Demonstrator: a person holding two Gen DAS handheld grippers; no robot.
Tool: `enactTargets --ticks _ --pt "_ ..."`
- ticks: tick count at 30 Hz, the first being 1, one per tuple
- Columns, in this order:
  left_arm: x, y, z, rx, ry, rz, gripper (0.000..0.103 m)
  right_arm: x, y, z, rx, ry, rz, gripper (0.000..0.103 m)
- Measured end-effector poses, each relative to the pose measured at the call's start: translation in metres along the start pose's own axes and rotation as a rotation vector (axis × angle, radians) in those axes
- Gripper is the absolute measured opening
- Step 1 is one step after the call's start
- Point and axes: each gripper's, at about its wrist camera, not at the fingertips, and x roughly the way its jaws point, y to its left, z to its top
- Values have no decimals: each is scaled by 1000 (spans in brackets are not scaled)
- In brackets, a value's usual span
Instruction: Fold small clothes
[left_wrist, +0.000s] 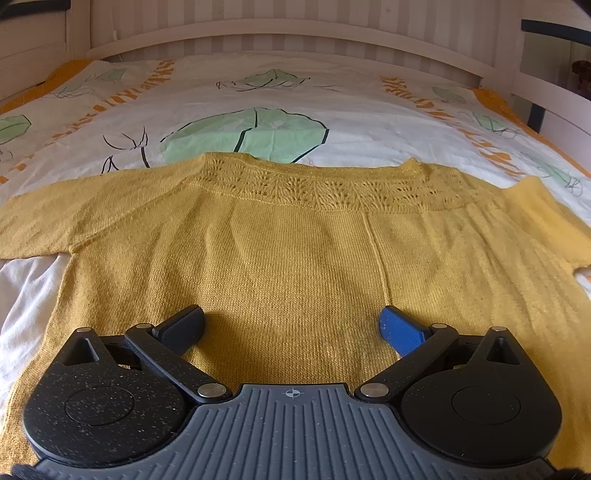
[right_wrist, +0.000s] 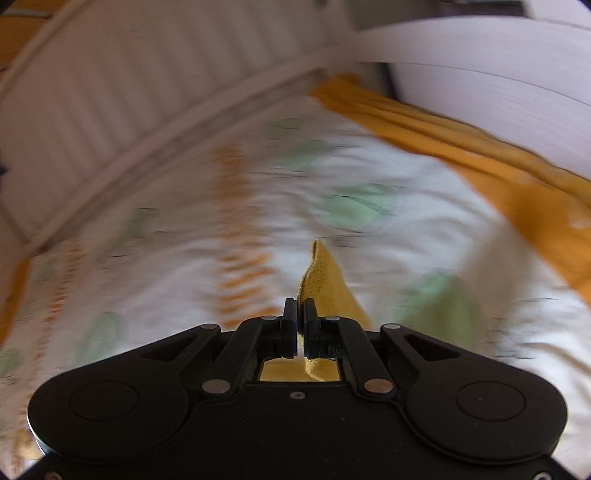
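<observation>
The yellow sweater (left_wrist: 295, 258) lies flat on the bed (left_wrist: 332, 110), stretching sideways just ahead of the left tool (left_wrist: 291, 328), whose jaws are spread wide, while the right tool (right_wrist: 300, 314) pinches a sweater corner (right_wrist: 325, 280) tight.

Soft daylight, fisheye bending at edges — right wrist view smeared by motion blur.
</observation>
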Motion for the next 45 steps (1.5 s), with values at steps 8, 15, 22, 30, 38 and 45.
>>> enactTargets --ticks 8,15,22,30,38,45 --pt "-17 43 23 -37 94 -126 88 25 155 -28 -100 63 286 10" --pt "-44 116 27 -101 65 -96 87 84 271 -100 -178 186 463 10" --pt "-56 165 25 -141 53 -95 79 143 329 -184 -217 312 476 10" --pt "-54 174 32 -156 59 -118 77 135 321 -220 -199 289 499 27" --pt "-35 140 54 -94 47 -156 77 83 259 -221 -411 119 293 65" --pt "-4 98 71 -27 73 -200 67 59 209 -251 -520 109 144 75"
